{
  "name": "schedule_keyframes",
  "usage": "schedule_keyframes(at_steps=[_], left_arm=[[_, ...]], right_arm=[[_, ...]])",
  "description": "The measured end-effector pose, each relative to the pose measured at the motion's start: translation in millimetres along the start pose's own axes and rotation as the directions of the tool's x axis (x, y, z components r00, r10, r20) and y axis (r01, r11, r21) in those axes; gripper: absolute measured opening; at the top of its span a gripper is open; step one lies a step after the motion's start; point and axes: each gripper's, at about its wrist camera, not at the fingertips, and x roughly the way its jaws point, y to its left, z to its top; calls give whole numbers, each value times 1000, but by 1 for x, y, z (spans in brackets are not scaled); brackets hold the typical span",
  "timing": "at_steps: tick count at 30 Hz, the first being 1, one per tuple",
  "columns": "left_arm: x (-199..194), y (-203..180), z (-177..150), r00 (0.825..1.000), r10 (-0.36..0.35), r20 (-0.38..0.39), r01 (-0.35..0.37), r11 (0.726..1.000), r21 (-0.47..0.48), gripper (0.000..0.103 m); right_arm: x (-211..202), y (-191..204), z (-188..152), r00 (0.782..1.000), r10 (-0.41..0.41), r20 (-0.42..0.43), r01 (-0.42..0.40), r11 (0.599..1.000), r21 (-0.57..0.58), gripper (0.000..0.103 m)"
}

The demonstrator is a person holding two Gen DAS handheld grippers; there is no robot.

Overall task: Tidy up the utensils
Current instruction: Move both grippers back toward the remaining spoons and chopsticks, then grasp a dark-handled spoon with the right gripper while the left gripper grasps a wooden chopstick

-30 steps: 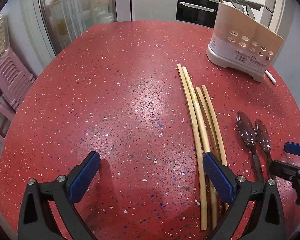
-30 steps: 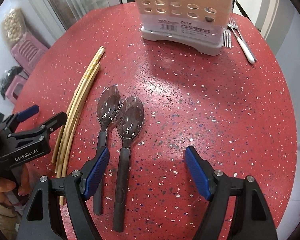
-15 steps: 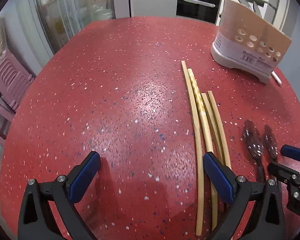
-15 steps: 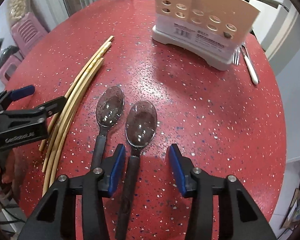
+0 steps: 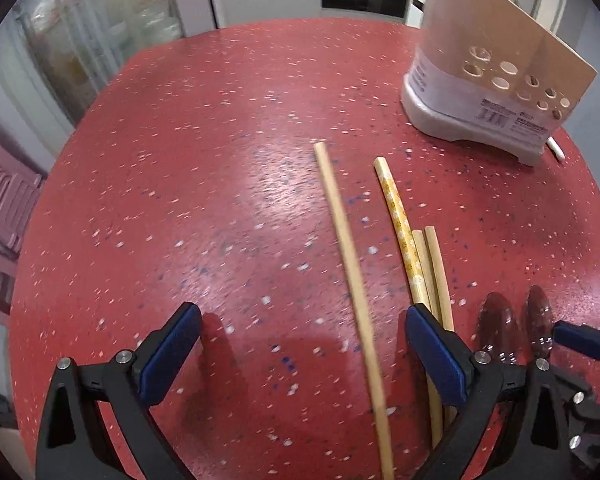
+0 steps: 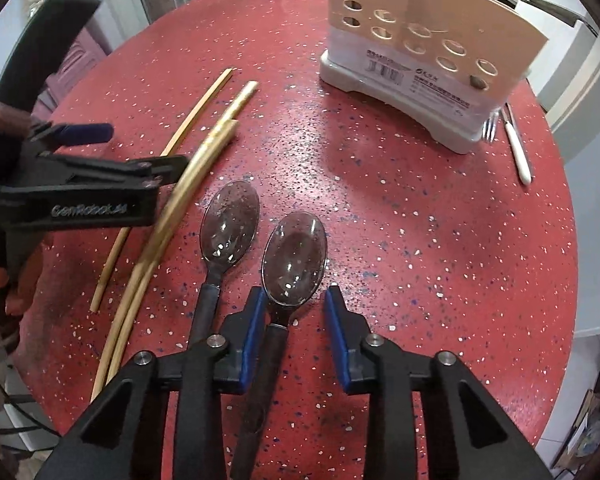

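Red speckled table [image 5: 220, 140], left tongs [image 5: 300, 356] wide around one chopstick [image 5: 348, 264], right tongs [image 6: 296, 336] closing astride spoon [image 6: 292, 252], fork [image 6: 514, 140] right-view only

Both grippers are showing the same build: the left gripper [image 5: 300, 356] and the right gripper [image 6: 296, 336] are wearing matte black plastic arms with triangular cut-outs, silver round screws at the pivots, and flat blue pads lining the fingers [image 6: 252, 336]. In the right wrist view, white lettering reading GenRobot.AI is running along the left gripper's black body.
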Motion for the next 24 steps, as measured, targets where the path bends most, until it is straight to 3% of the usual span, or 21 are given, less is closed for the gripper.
schedule_keyframes(at_steps=[4,5,7,9,10,11,12,19,24], left_arm=[[-1,-10,9,999,-39,-37,40,999,34,103],[0,-14,11,998,-44,-44,46,998,42,103],[-1,-20,16,996,-57,-67,61,996,65,97],[-4,-27,18,995,-74,-74,81,991,102,83],[-7,-31,18,994,-85,-74,93,989,119,67],[-9,-35,17,992,-103,-72,112,986,126,43],[-10,-38,16,993,-98,-69,106,985,136,32],[-32,-41,-10,994,-108,29,105,990,99,30],[-63,-32,-23,981,-122,150,119,993,25,30]], right_arm=[[-1,-3,1,1000,15,7,-15,1000,-10,21],[-1,-6,1,1000,20,11,-20,1000,-8,12],[-3,-13,0,998,52,18,-52,999,12,12],[-4,-21,-2,997,79,26,-80,996,33,12],[-4,-25,-3,995,93,32,-94,995,43,12],[-5,-29,-4,994,107,38,-108,993,52,12],[-5,-32,-7,992,116,44,-119,991,59,12],[-21,-56,-15,979,169,112,-180,980,87,12],[-42,-82,-19,964,198,180,-219,970,109,12]])
